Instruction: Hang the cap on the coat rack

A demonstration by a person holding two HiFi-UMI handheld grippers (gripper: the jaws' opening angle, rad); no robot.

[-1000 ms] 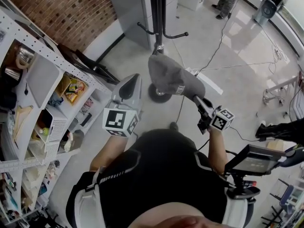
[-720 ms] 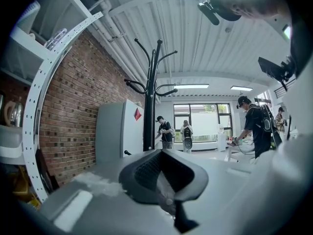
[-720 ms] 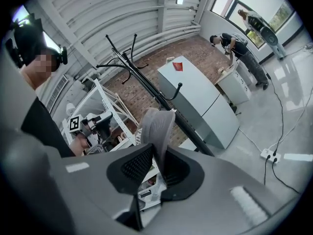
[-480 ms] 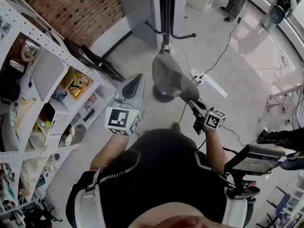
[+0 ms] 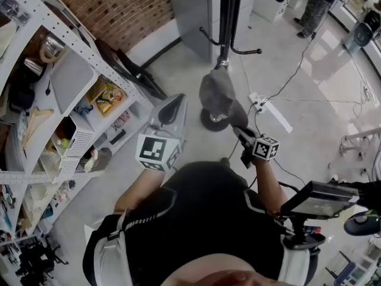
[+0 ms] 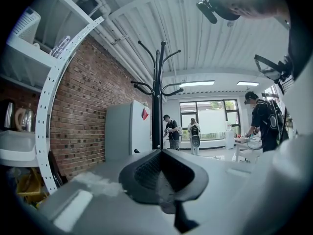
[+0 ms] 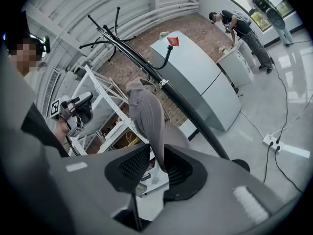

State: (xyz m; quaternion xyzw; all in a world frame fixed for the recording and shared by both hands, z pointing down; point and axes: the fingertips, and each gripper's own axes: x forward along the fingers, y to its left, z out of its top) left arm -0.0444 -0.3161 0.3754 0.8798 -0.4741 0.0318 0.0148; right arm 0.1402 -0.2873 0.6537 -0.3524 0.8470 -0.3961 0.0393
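Glossy pale floor (image 5: 309, 88) under you, white shelving (image 5: 71, 82) off to your left. Closest in, your left gripper (image 5: 174, 102) sits level, jaws pressed together on nothing. Your right gripper (image 5: 239, 131) is the busy one: its jaws have just been opening. The grey cap (image 5: 217, 94) has its brim between the pads with a sliver of daylight on one side, so the grip looks let go. Beyond that, the cap's crown sits up against the black coat rack (image 5: 227, 16) at its low hooks (image 5: 247, 50); whether it's truly seated on one, I can't tell. Looks like the release step. Next you'll want to widen fully, then draw straight back off the brim without dragging the cap loose.
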